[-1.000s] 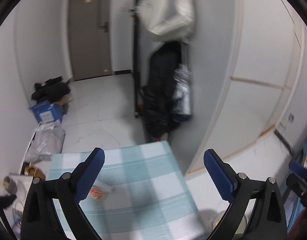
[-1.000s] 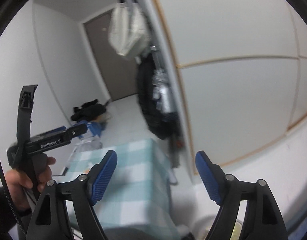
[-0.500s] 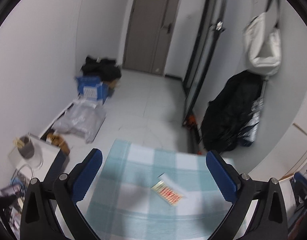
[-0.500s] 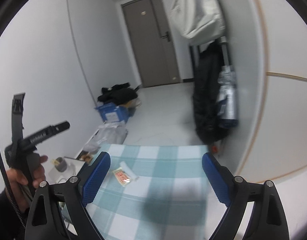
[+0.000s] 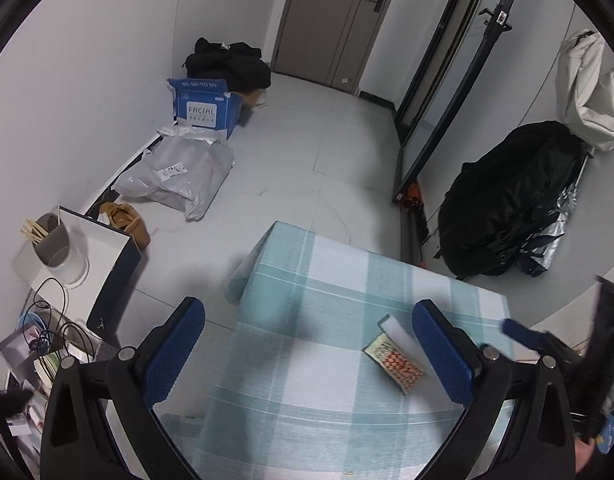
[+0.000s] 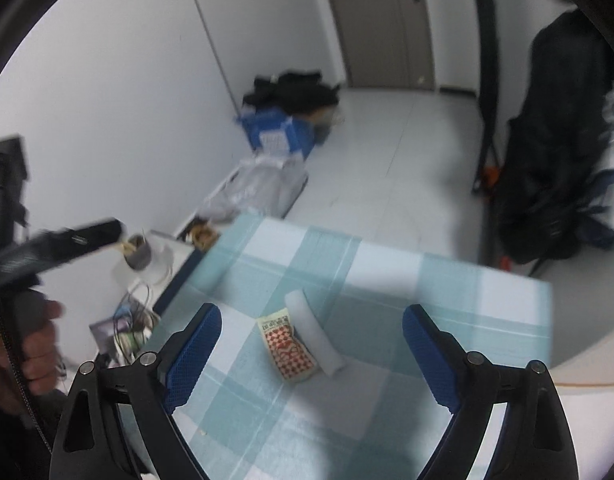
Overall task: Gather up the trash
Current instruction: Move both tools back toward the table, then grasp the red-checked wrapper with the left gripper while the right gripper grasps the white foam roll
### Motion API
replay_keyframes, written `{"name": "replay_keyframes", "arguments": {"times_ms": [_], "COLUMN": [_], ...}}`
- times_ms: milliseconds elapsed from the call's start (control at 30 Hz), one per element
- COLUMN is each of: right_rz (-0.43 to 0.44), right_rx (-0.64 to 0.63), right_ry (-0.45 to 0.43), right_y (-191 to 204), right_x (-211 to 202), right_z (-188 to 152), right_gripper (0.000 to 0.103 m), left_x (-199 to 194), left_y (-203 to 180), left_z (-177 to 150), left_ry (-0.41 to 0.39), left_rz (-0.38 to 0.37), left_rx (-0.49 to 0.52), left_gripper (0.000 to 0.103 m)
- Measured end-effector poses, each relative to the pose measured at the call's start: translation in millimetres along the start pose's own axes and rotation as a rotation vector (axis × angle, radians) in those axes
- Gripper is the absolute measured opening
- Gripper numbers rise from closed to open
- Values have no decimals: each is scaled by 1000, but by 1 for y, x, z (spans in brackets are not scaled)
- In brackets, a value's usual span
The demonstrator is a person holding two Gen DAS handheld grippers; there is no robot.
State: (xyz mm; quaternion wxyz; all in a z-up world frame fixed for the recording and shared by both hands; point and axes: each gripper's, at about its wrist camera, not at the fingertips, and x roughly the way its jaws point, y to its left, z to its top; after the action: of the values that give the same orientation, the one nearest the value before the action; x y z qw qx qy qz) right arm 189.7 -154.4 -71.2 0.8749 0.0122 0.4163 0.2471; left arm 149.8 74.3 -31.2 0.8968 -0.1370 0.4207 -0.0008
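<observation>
A red-and-white patterned snack wrapper [image 6: 289, 346] lies flat on the teal checked tablecloth [image 6: 387, 280], touching a white foam strip [image 6: 319, 340]. My right gripper [image 6: 312, 314] hovers above them with wide jaws that are closing; nothing is pressed between the pads. In the left wrist view the wrapper [image 5: 393, 362] and the strip [image 5: 399, 334] lie just inside the right finger [image 5: 439, 352] of my left gripper [image 5: 307, 312], which is open and empty over the cloth [image 5: 327, 280]. A hand [image 6: 27, 344] holds the left gripper's handle at the right wrist view's left edge.
Left of the table stands a white box [image 5: 103, 248] with a grey cup of chopsticks [image 5: 53, 240] and tangled cables [image 5: 47, 320]. On the floor are a grey mail bag [image 5: 179, 172], a blue carton [image 5: 205, 106] and brown shoes [image 5: 125, 220]. A black backpack [image 5: 507, 208] leans at the right.
Both grippers have swung from the wall towards the table and tipped down. The wrapper and strip are now nearer and larger, framed between the right gripper's fingers.
</observation>
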Motion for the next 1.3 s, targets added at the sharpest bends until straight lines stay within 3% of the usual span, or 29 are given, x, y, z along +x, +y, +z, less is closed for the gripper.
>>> {"name": "replay_keyframes", "arguments": {"times_ms": [167,367,433,733,933,1133,1300], "right_rz": [20,45,41,41,62,66,69], "right_rx": [-65,-102,-108,-124,-51,79,161], "right_ry": [136,201,225,221,180,121,79], "right_y": [8,10,8,8,-12,-51,-77], "right_x": [65,100,106,102,86,59,39], "right_z": [-1,-12,-15,-12,-4,4,8], "right_gripper": [70,42,23,11,9,9,9], "left_x": [10,20,22,40,59,84,101], "left_y": [10,20,19,6,-12,-34,-59], "left_z": [2,3,2,-6,-16,-32,-39], "left_ry": [4,46,58,130,242,396,461], "left_rz": [59,65,67,65,-24,-157,-153], "left_rx": [24,7,14,64,93,55,57], "left_gripper": [102,102,102,102,102,101,101]}}
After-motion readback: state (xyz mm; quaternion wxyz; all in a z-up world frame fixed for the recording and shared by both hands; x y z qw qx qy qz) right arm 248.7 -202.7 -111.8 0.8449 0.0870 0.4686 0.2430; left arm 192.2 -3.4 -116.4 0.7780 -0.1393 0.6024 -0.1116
